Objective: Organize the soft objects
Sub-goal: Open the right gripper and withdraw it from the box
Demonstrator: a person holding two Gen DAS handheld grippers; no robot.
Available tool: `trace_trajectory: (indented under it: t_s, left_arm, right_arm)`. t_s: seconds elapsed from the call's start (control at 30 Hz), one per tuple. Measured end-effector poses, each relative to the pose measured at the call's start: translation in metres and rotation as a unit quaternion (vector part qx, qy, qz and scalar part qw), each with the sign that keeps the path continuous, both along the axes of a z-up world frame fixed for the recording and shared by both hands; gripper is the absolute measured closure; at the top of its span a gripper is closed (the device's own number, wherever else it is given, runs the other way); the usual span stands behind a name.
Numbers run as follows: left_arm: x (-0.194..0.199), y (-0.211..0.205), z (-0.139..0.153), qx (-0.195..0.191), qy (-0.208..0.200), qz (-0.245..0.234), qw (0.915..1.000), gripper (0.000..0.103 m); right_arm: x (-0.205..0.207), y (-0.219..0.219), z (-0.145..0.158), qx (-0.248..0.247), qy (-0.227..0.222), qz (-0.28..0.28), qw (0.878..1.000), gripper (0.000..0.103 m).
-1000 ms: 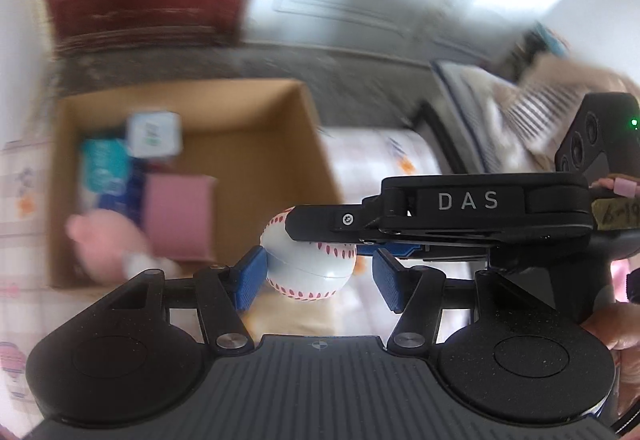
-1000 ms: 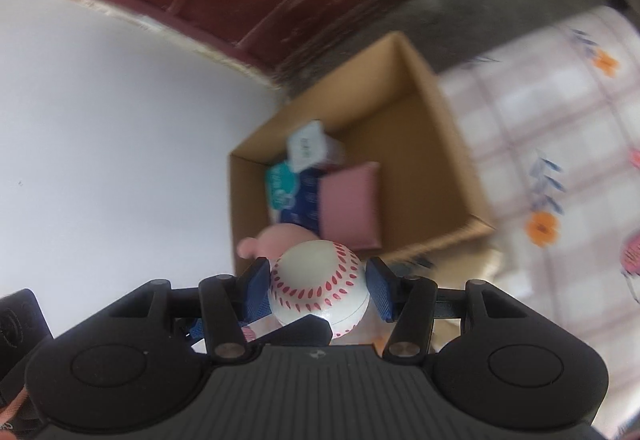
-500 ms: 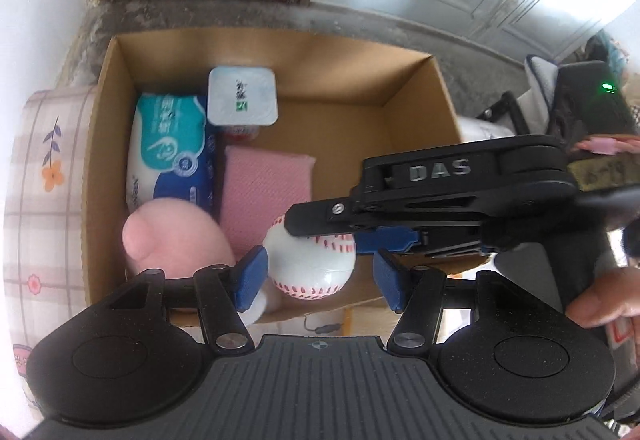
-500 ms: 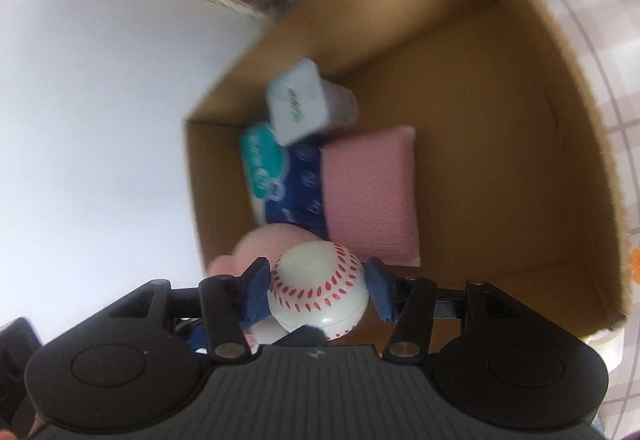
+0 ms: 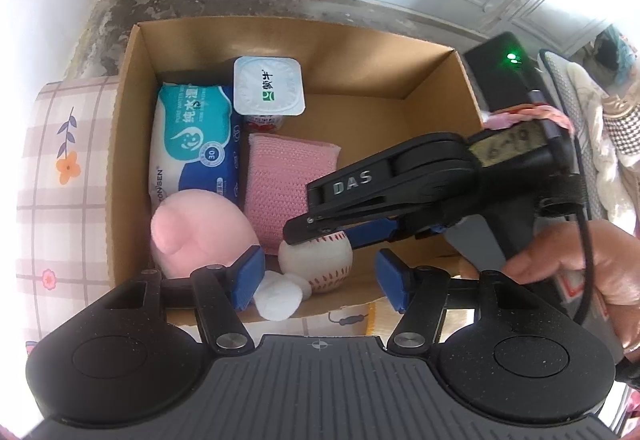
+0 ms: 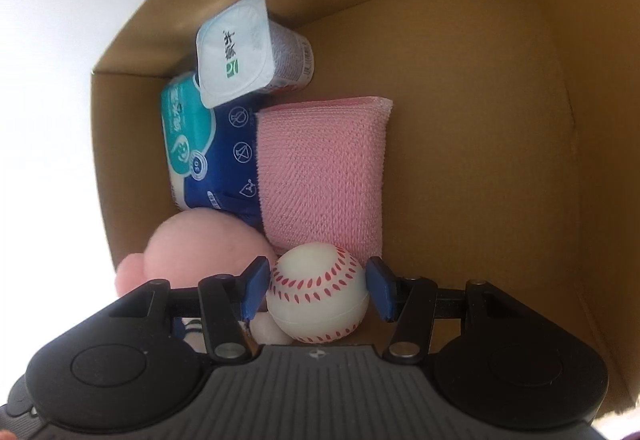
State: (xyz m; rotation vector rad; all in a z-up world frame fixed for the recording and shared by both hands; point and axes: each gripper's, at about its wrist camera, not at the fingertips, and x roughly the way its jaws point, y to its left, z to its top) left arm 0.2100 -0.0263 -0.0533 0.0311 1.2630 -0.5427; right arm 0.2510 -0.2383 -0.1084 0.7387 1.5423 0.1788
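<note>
Right wrist view is showing the baseball (image 6: 317,292) sitting directly between the blue pads (image 6: 253,288) of the right gripper (image 6: 316,290), low inside the cardboard box (image 6: 500,119). Its jaws are opening: the left pad is looking as if it is just grazing the ball, while a thin gap is showing at the right pad, so the grip is letting go rather than squeezing. Just ahead of the fingertips the pink sponge (image 6: 320,175) is lying with its long axis running away from the gripper; the pink plush toy (image 6: 200,244) is bulging just to the left of the ball. Being round, the ball is offering no long axis of its own.

From the left wrist view, the left gripper (image 5: 318,276) is hovering above the box's near wall, its jaws also opening, well spread and pinching nothing. The right hand (image 5: 576,264) is clearly the nearer one.
</note>
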Motion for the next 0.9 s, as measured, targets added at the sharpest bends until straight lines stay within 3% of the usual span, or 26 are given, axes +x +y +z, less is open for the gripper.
trace_trajectory:
  t_s: [0.23, 0.57, 0.77, 0.9]
  left_arm:
    - [0.001, 0.006, 0.003, -0.008, -0.004, 0.013, 0.9999, 0.040]
    - [-0.017, 0.017, 0.032, -0.043, -0.031, 0.031, 0.9981, 0.039]
    - [-0.036, 0.022, 0.056, -0.071, -0.039, 0.039, 0.9959, 0.039]
    - [-0.052, 0.019, 0.063, -0.079, -0.030, 0.036, 0.9957, 0.038]
  right_arm:
    - [-0.001, 0.011, -0.001, -0.016, 0.004, 0.013, 1.000, 0.034]
    - [-0.039, -0.037, 0.050, 0.015, -0.098, -0.091, 0.991, 0.030]
    - [-0.092, -0.074, 0.086, 0.003, -0.165, -0.149, 0.975, 0.030]
    - [-0.149, -0.100, 0.107, -0.016, -0.181, -0.183, 0.966, 0.029]
